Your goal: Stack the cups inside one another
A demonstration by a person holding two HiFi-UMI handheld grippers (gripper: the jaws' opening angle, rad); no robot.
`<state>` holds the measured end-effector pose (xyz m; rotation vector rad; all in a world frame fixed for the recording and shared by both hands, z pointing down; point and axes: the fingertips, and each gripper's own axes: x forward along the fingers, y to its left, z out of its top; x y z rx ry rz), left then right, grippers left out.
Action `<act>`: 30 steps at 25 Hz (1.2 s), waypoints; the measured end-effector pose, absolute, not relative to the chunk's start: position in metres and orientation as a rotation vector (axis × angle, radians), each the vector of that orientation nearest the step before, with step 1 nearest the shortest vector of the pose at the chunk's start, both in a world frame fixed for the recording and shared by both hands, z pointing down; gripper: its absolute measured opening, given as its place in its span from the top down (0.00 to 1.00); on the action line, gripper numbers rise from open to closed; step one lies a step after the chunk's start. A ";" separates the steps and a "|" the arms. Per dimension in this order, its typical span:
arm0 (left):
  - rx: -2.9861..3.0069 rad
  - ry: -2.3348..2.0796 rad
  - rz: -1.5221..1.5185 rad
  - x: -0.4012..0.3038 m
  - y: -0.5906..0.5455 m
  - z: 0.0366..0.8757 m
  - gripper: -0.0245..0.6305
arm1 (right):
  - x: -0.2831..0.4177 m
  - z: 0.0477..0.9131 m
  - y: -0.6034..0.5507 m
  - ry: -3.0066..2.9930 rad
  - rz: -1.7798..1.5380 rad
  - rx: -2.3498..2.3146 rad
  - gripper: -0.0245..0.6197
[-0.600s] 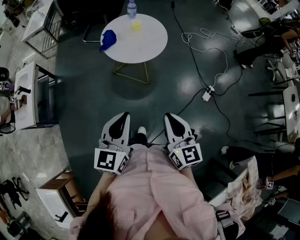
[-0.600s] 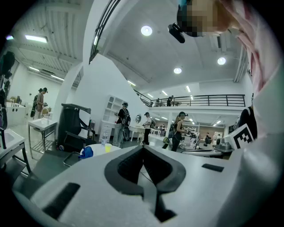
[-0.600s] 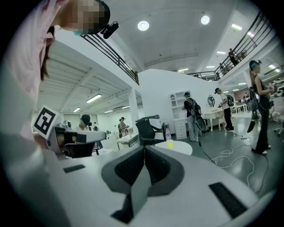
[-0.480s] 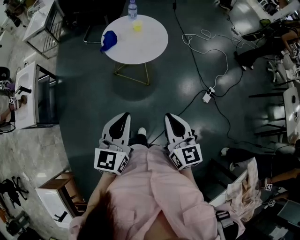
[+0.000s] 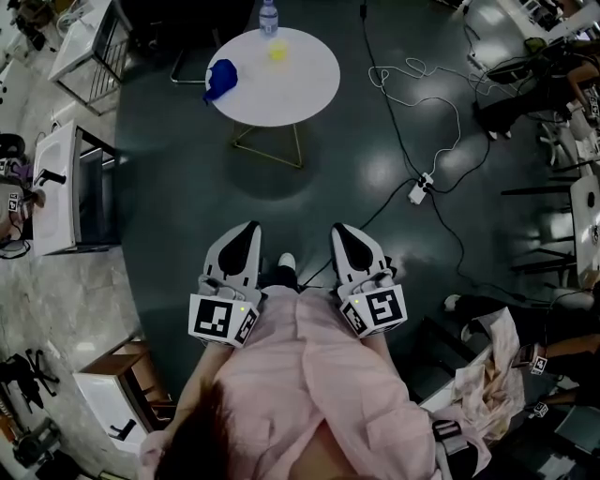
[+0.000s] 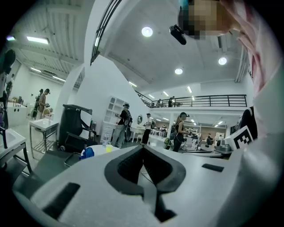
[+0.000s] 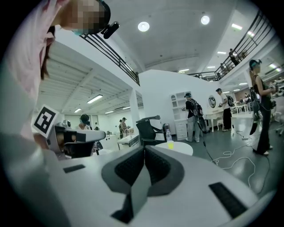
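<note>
On the round white bench (image 5: pixel 302 101), well ahead of the person, the blue cup (image 5: pixel 221 79) sits near the left edge. It looks tipped on its side, though it is too small to be sure. Close in front of the person's body, the left tongs (image 5: pixel 249 234) are held level, clenched tight with nothing between them. Further right on the bench the yellow cup (image 5: pixel 277 50) stands upright, apart from the blue one and just beside a water bottle (image 5: pixel 268 17). The right tongs (image 5: pixel 341 234) are likewise clenched and empty, dipping slightly. Both cups are well out of reach, so stacking has not begun. To the right, a white cable (image 5: pixel 441 103) loops across the dark floor (image 5: pixel 187 187) to a power strip (image 5: pixel 419 187) and could snag a foot on the walk over. At the bench, a reach for the yellow cup could topple the bottle, and a blue cup lying on its side could roll off the pads.
</note>
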<state>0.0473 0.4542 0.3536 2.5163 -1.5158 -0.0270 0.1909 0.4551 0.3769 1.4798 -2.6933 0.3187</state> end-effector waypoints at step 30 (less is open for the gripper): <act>2.496 -1.535 -0.032 0.045 0.453 0.353 0.93 | 0.187 0.372 0.455 -2.735 0.308 1.442 0.91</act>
